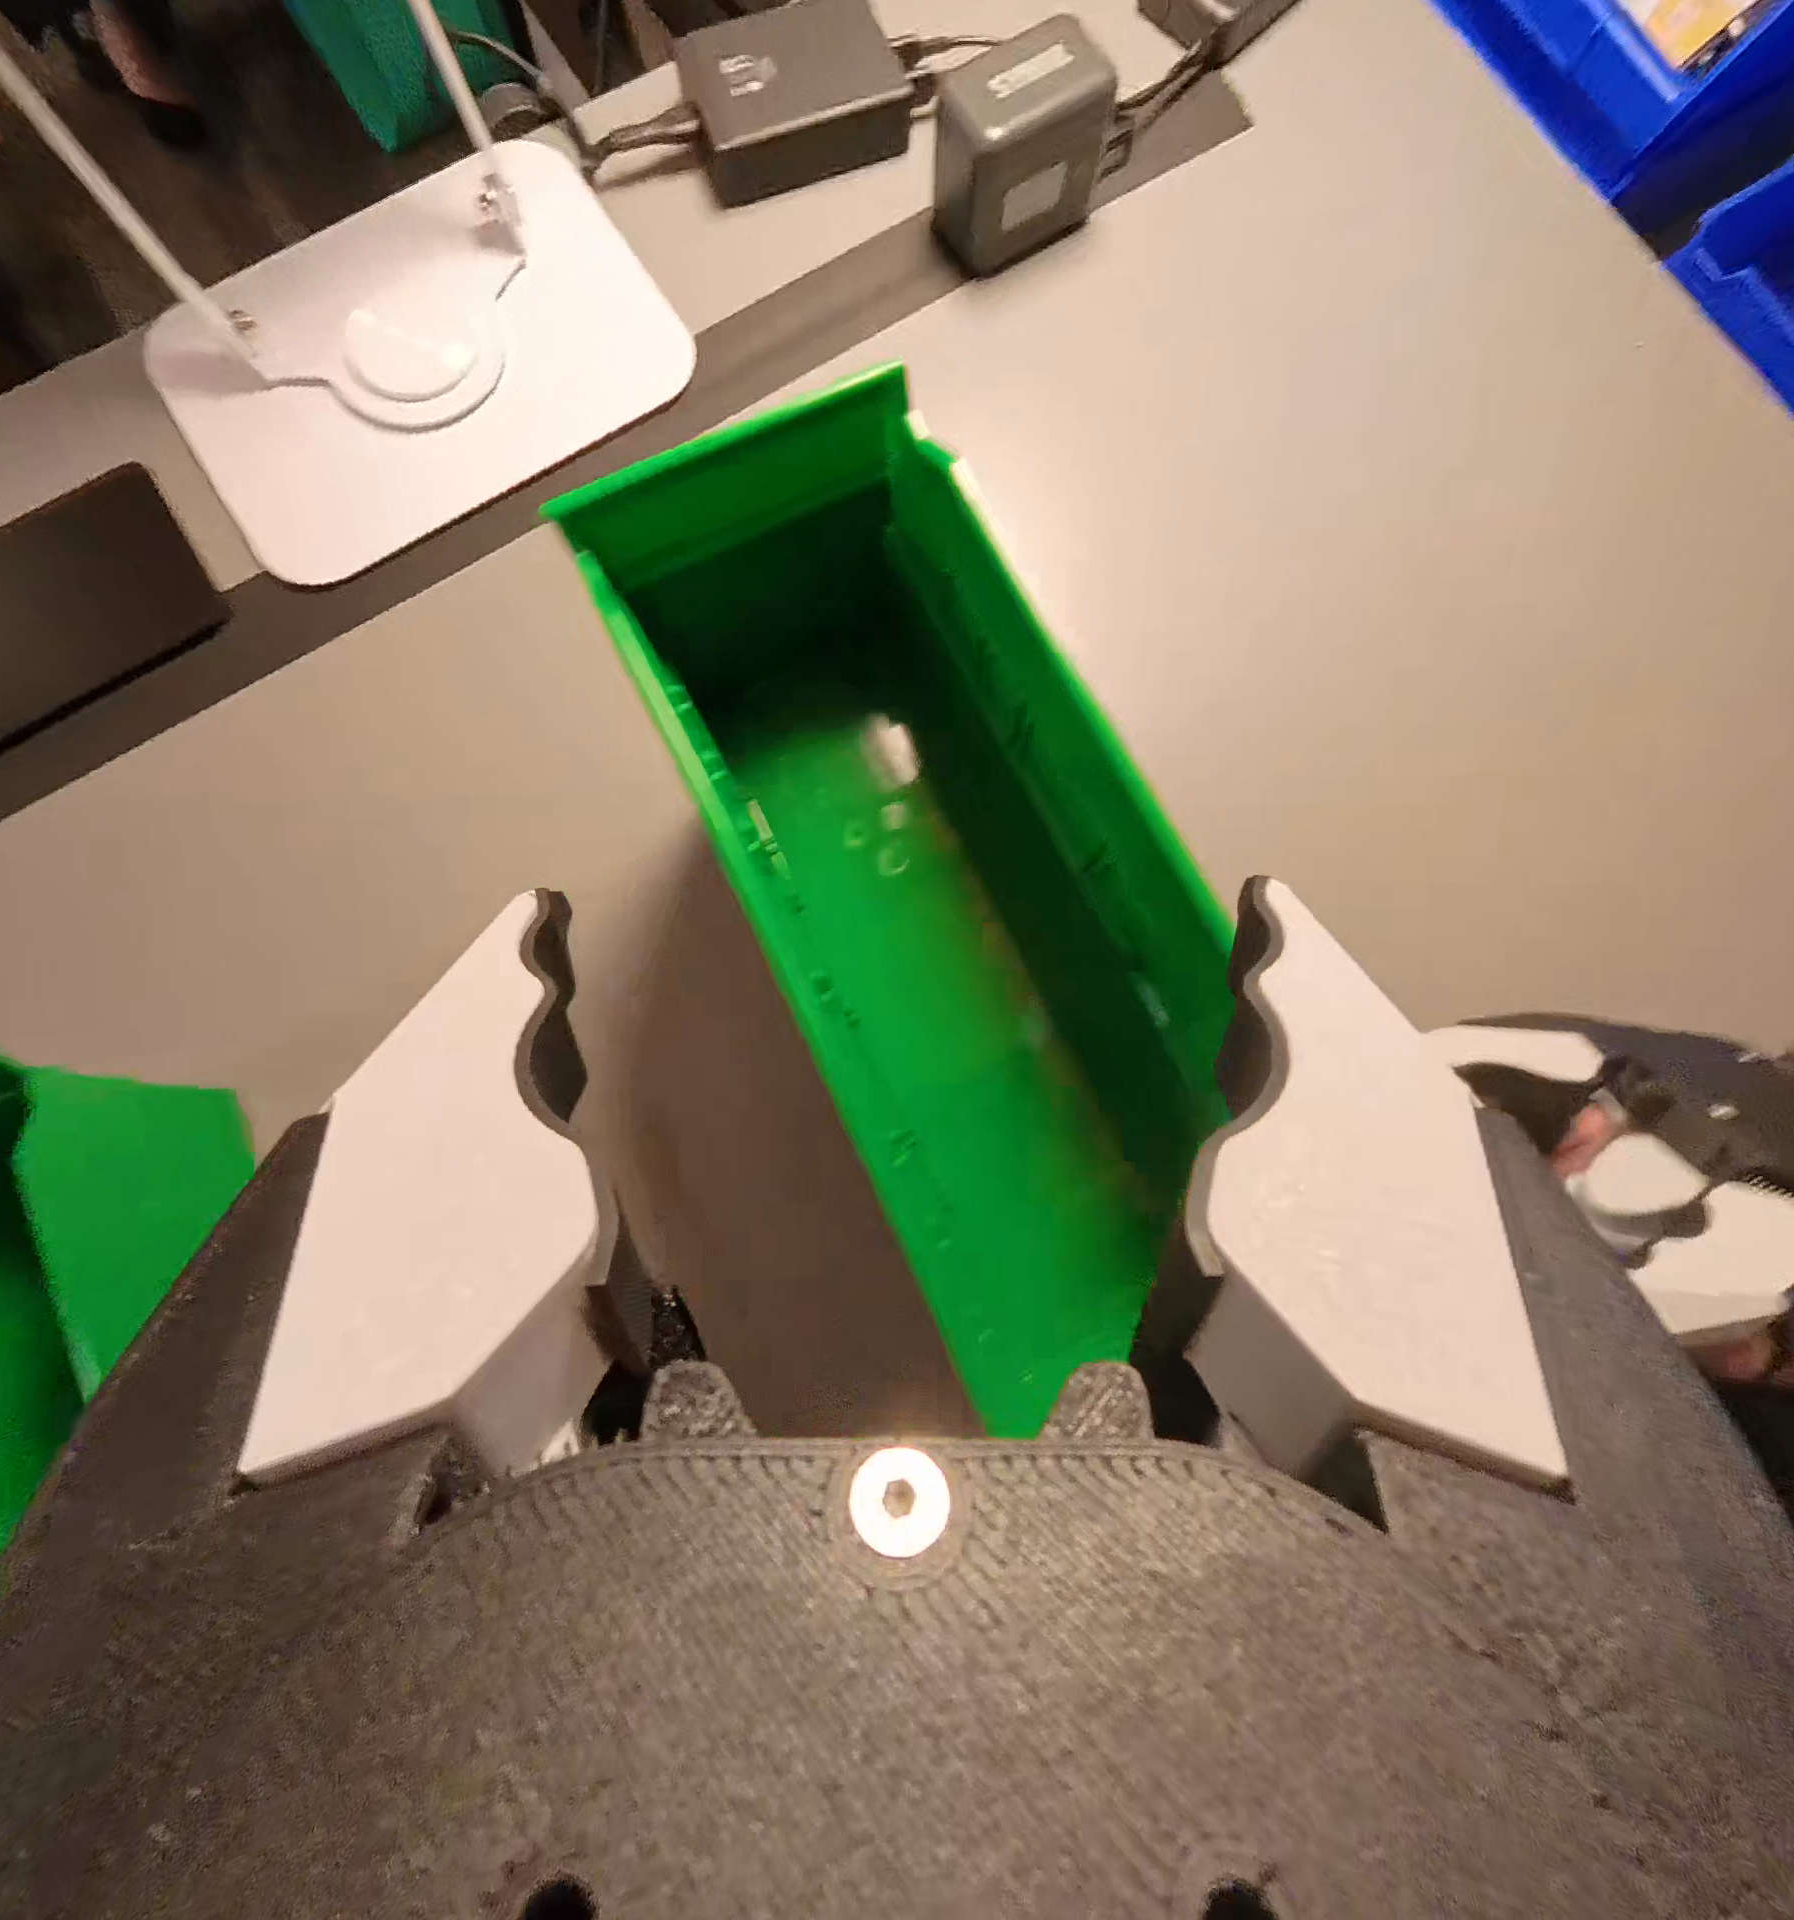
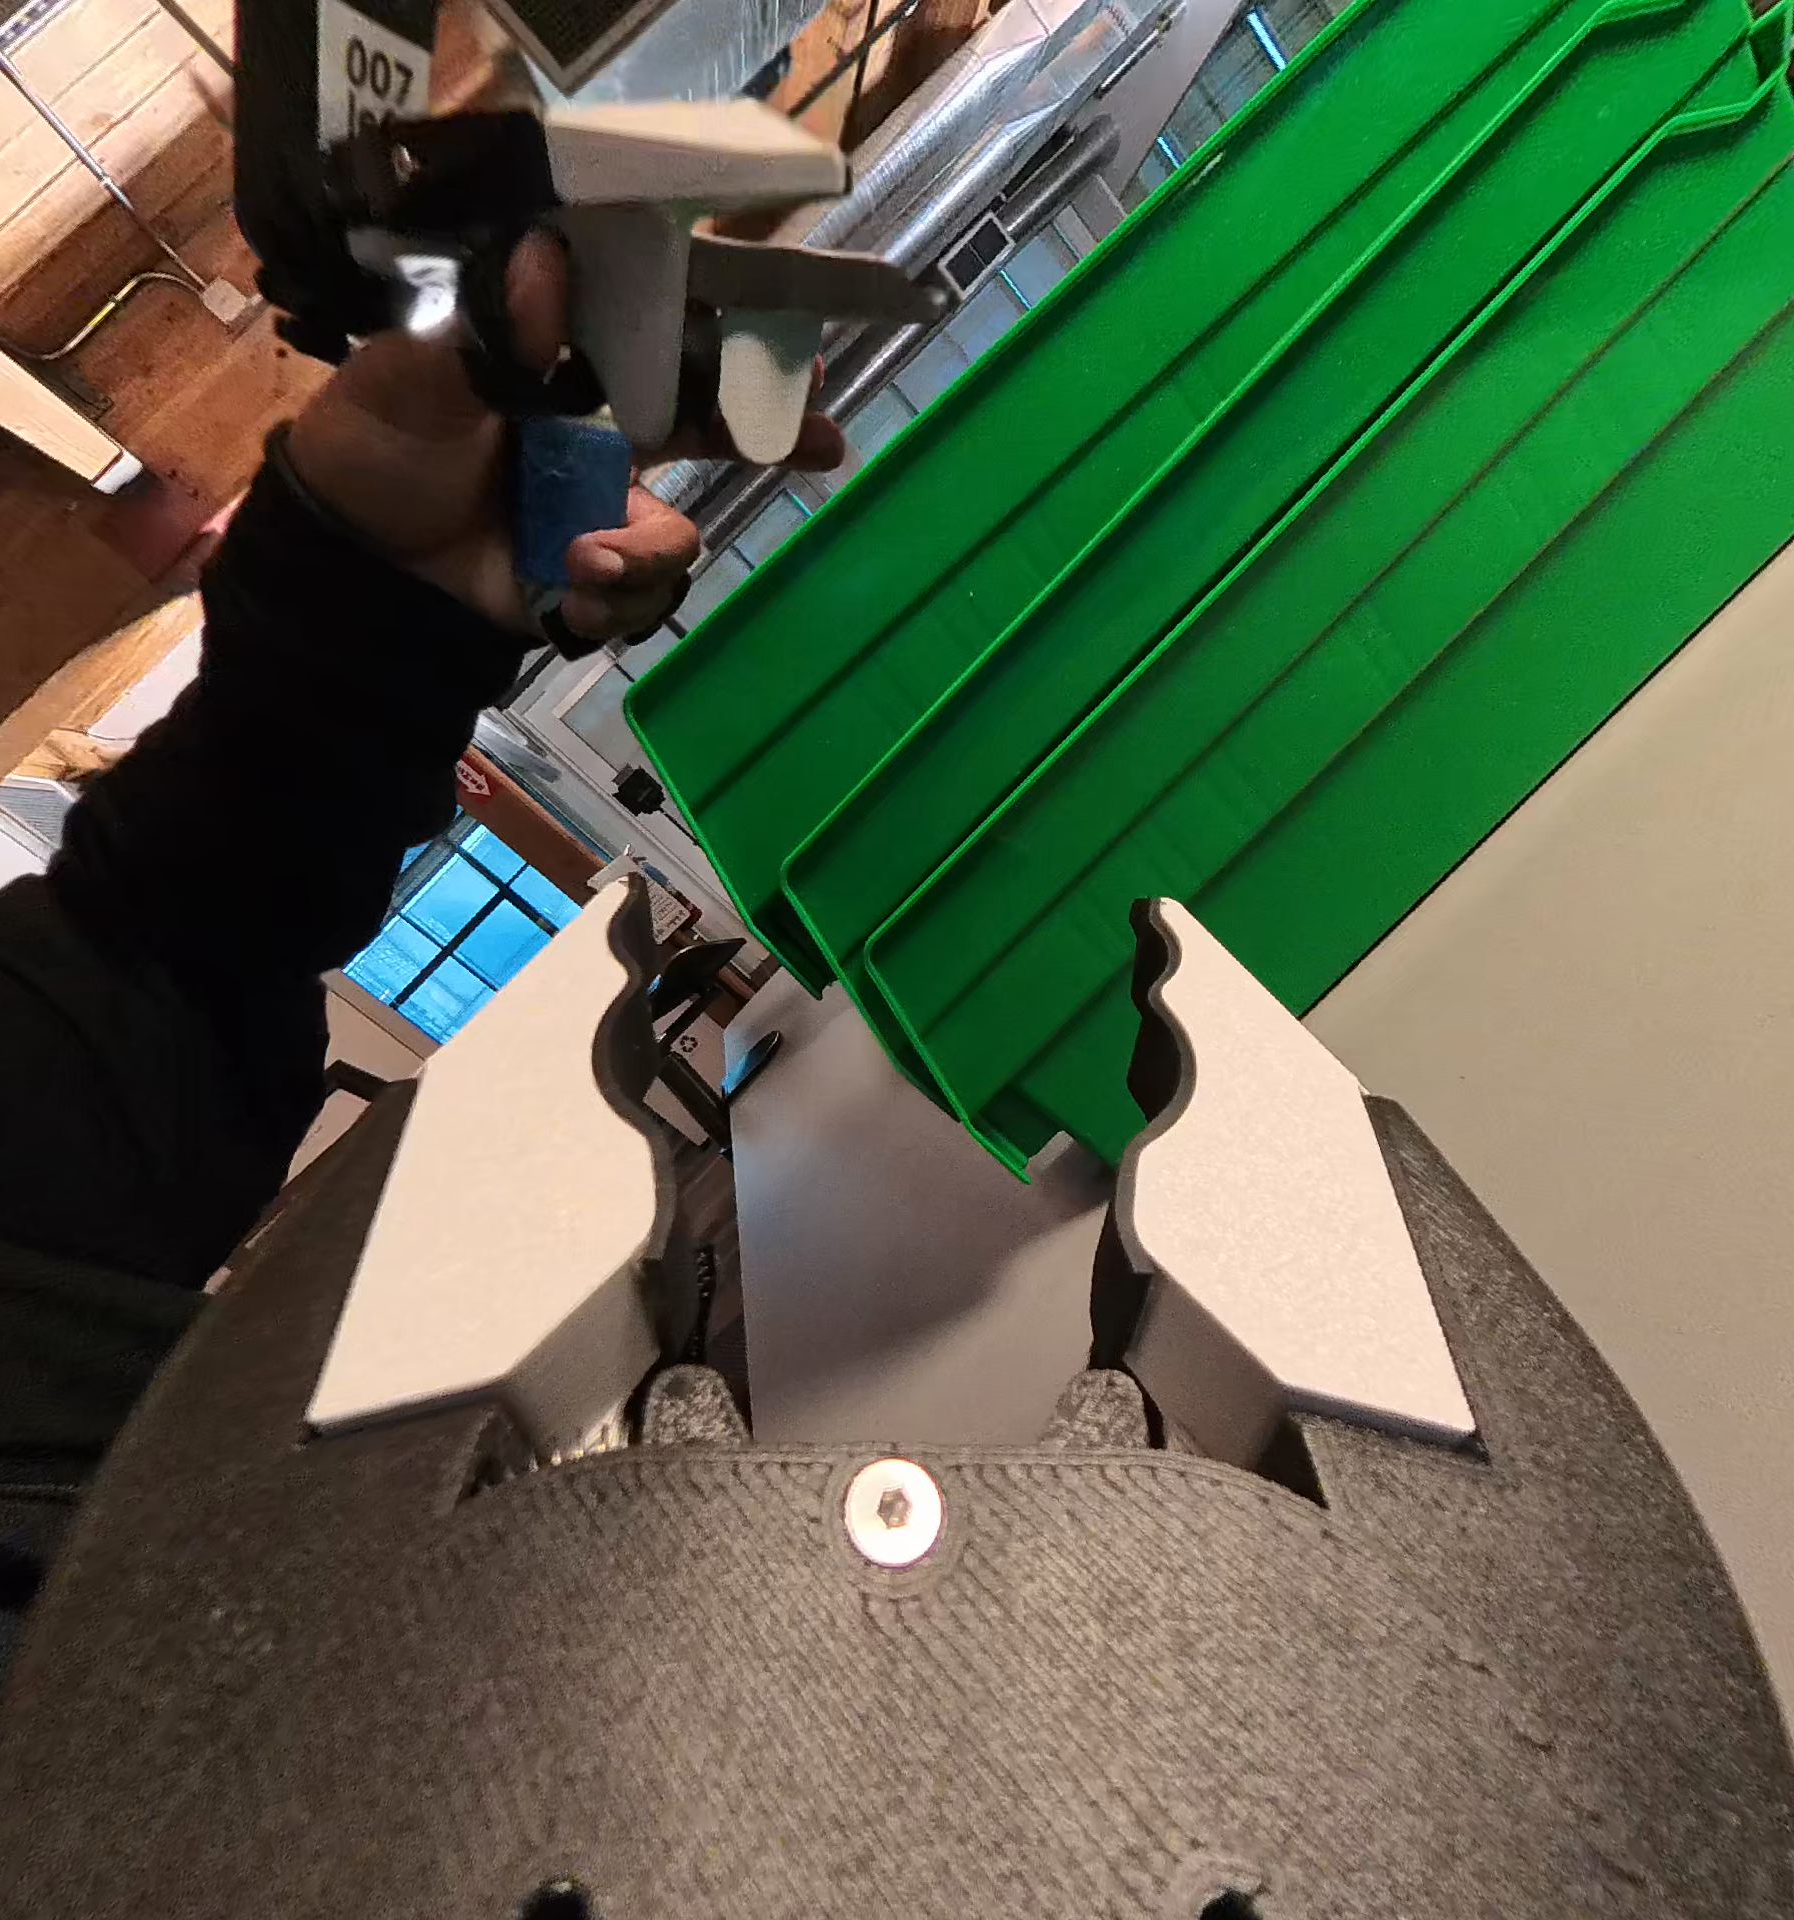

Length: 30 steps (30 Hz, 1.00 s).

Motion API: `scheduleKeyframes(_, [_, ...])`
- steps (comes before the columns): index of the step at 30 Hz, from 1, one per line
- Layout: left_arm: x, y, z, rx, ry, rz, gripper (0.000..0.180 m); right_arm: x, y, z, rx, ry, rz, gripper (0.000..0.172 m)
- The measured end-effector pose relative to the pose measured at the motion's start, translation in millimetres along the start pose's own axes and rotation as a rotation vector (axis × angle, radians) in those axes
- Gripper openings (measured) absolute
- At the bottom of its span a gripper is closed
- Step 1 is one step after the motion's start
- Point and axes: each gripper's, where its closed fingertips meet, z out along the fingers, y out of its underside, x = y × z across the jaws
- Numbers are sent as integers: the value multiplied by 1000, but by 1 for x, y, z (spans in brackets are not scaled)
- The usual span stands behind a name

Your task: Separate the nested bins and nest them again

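In the left wrist view a green bin [image 1: 903, 1039] stands open-topped on the grey table [image 1: 1392, 675]. My left gripper [image 1: 903, 899] is wide open around its near end. The right finger [image 1: 1319, 1039] is at the bin's right wall, and the left finger [image 1: 457, 1091] stands well clear of it. In the right wrist view three nested green bins [image 2: 1236, 675] stand on the table. My right gripper [image 2: 888, 914] is open at their near corner, with the left finger [image 2: 529, 1122] on nothing. The left gripper [image 2: 888, 234] shows there in a hand, above the bins.
Another green bin [image 1: 93, 1247] is at the lower left. A white lamp base [image 1: 425, 364], a black pad [image 1: 51, 603] and two grey power boxes [image 1: 1018, 156] lie at the back. Blue bins [image 1: 1724, 156] stand at the far right. The right gripper [image 1: 1651, 1195] shows at the right edge.
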Motion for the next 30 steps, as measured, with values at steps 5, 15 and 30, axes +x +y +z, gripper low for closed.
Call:
scheduleKeyframes(5, [-94, 40, -39, -65, -170, -10, 128, -1, 1, 0, -4, 0, -4, 93])
scheduleKeyframes(15, [-249, 197, -52, -370, -323, -234, 147, 2, 7, 6, -46, 22, -16, 94])
scheduleKeyframes(30, [-272, 232, -9, -573, -412, -36, 115, 3, 8, 7, -54, 12, -9, 93])
